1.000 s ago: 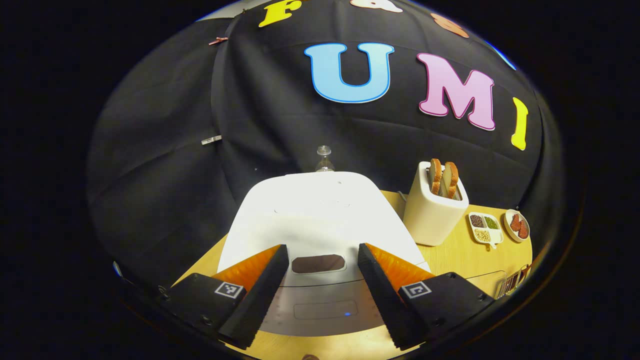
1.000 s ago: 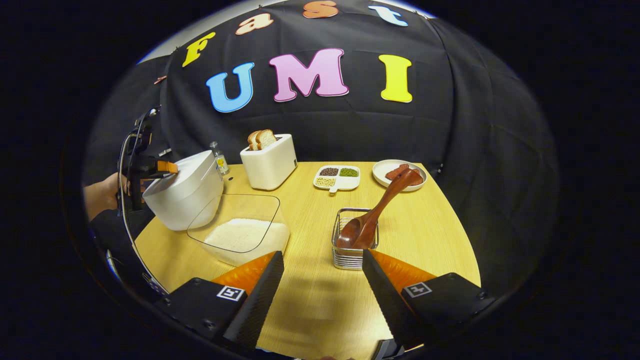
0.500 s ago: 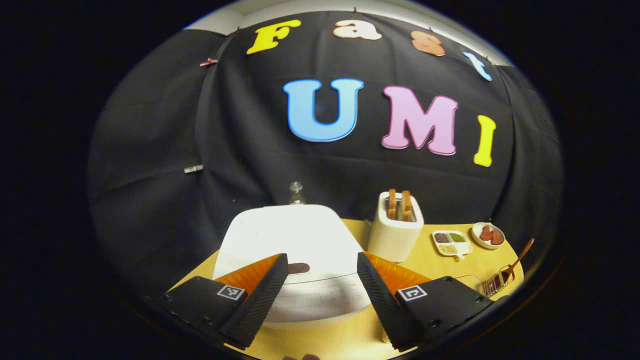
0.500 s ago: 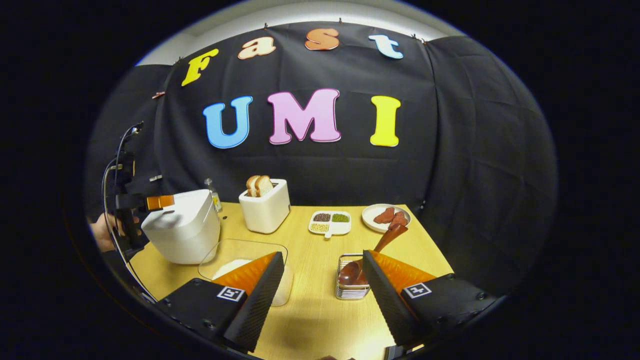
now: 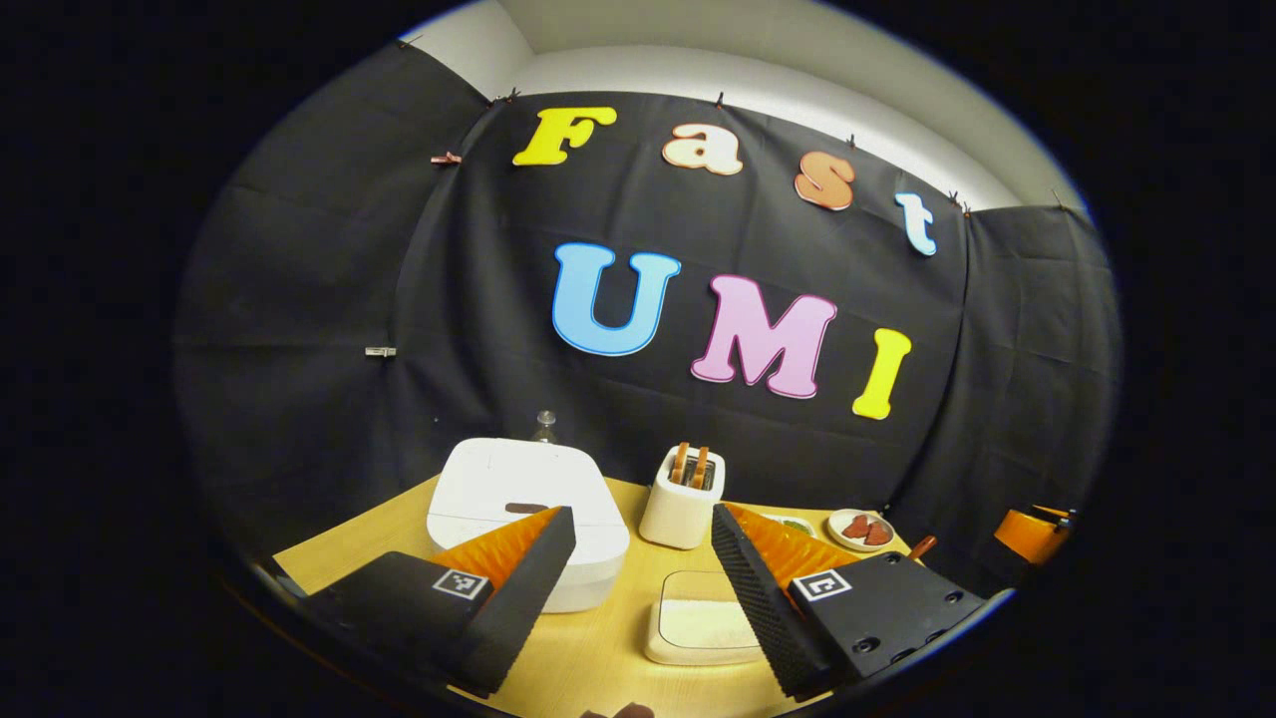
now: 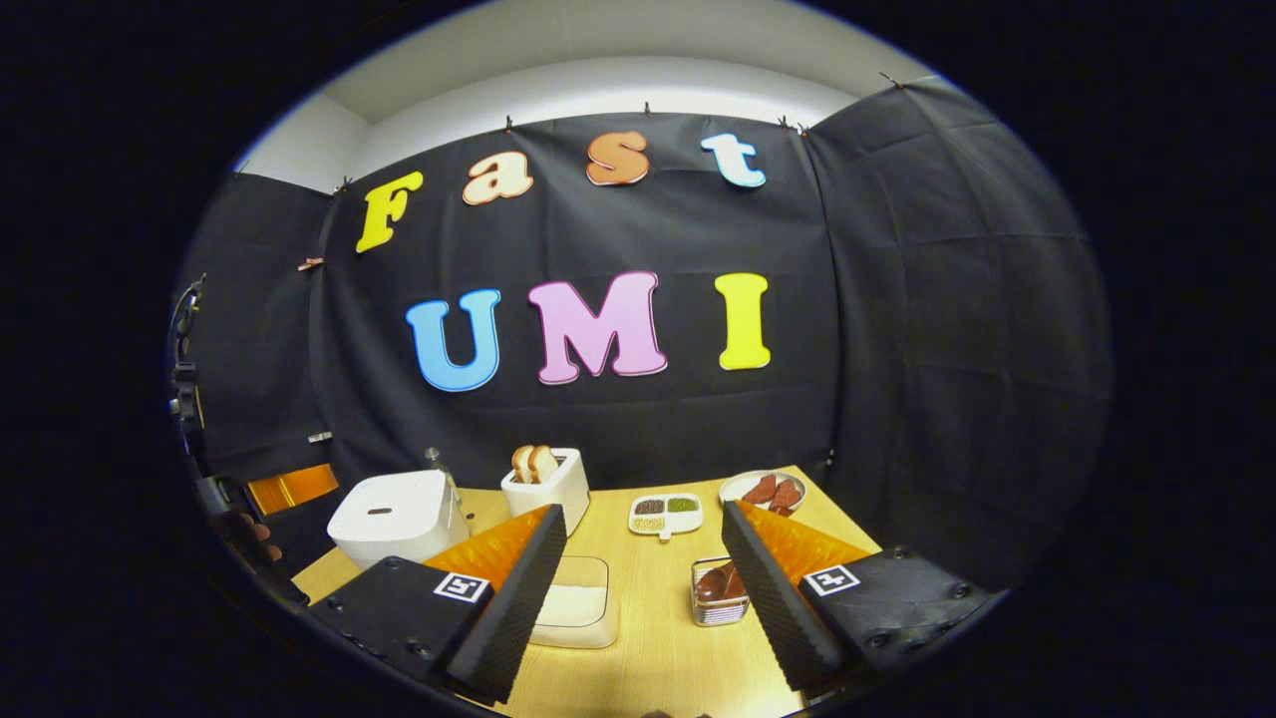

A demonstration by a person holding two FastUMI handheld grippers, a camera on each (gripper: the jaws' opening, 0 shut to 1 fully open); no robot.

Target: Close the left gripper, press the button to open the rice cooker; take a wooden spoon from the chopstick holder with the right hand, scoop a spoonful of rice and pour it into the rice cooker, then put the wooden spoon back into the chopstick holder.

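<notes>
Left gripper [image 5: 638, 558]: spread wide, nothing between fingers.
Right gripper [image 6: 643, 558]: spread, empty.
Rice cooker [image 6: 399, 517]: lid closed, at 10 o'clock.
Wooden spoon [image 6: 720, 581]: probably inside chopstick holder [image 6: 720, 604], at 1 o'clock.

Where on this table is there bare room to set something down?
Bare wood lies on the table in front of the rice container and chopstick holder, and at the near left corner before the rice cooker. The back row is crowded: toaster, divided dish, plate.
</notes>
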